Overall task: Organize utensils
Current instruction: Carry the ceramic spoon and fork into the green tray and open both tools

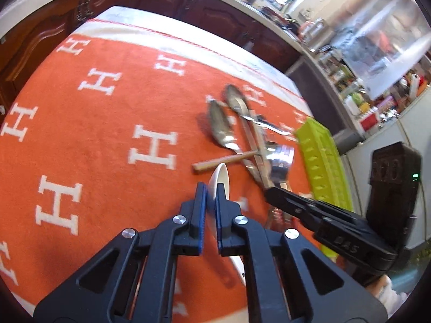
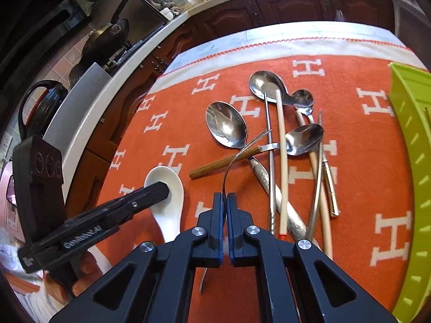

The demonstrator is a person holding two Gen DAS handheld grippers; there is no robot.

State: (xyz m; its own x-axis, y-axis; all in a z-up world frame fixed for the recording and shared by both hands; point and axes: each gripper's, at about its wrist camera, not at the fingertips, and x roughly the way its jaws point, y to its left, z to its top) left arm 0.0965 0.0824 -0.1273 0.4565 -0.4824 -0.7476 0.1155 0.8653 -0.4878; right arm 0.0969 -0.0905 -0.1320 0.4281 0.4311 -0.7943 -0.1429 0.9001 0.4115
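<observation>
My left gripper (image 1: 211,189) is shut on a white ceramic spoon (image 1: 221,179), which lies on the orange cloth; in the right wrist view it (image 2: 161,188) sits over the spoon's bowl (image 2: 172,204). My right gripper (image 2: 225,197) is shut on a thin metal utensil (image 2: 242,150), edge-on, that curves up over the pile. The pile holds several steel spoons (image 2: 227,126), chopsticks (image 2: 282,161) and a wooden-handled piece (image 2: 215,165). In the left wrist view my right gripper (image 1: 272,195) reaches into the pile.
A lime-green utensil tray (image 2: 412,161) stands at the table's right edge, also in the left wrist view (image 1: 323,167). The orange H-pattern cloth (image 1: 107,134) covers the table. Dark wooden cabinets (image 2: 296,2) and a cluttered counter lie beyond.
</observation>
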